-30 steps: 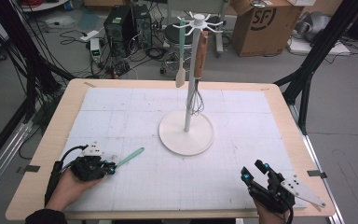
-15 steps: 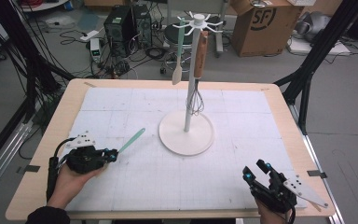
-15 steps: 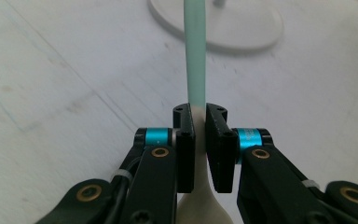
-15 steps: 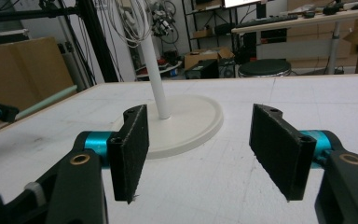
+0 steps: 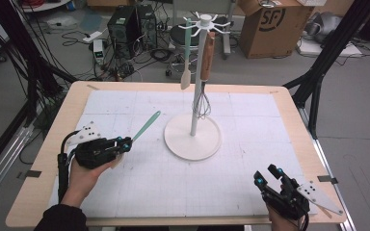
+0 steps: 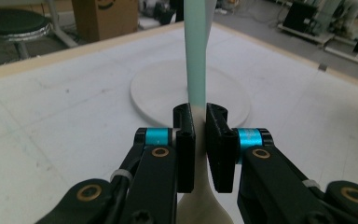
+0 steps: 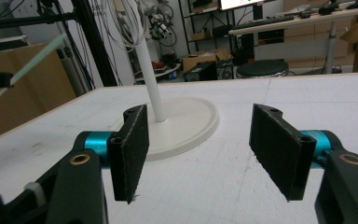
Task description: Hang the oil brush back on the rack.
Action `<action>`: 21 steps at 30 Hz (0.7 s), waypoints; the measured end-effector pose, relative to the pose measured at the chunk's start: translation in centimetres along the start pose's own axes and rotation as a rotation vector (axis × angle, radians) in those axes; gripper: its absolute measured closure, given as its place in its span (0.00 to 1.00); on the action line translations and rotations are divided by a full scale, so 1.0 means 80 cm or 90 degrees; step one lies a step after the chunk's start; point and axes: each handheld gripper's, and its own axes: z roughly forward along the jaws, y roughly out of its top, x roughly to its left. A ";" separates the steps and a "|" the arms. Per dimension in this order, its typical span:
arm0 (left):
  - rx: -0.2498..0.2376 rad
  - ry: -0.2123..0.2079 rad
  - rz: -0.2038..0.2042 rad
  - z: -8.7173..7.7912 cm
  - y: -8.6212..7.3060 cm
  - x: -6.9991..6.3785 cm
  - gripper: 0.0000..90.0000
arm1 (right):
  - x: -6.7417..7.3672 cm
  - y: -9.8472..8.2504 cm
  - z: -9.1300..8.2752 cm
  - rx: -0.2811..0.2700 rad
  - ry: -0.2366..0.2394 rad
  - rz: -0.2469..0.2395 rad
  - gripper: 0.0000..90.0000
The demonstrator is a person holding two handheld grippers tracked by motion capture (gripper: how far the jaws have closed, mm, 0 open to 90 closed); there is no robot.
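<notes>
Left claw (image 5: pixel 120 142) clamped on spatula (image 5: pixel 144 126), handle angled toward rack (image 5: pixel 192 134) for hanging; right claw (image 5: pixel 269 175) wide open, empty.

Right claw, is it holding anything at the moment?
No, the right claw is open, and between its pads there is nothing but bare table.
</notes>
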 end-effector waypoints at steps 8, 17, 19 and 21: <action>-0.082 -0.032 -0.009 -0.002 0.038 0.000 0.92 | -0.006 0.001 -0.003 -0.006 -0.004 0.010 0.41; -0.123 -0.065 0.012 0.003 0.072 -0.014 0.92 | -0.009 0.002 -0.006 -0.012 -0.002 0.016 0.41; -0.145 -0.078 -0.003 0.003 0.075 -0.015 0.92 | -0.008 0.002 -0.007 -0.012 -0.002 0.020 0.41; -0.165 -0.095 -0.013 0.005 0.077 -0.014 0.92 | -0.009 0.002 -0.006 -0.010 0.000 0.016 0.41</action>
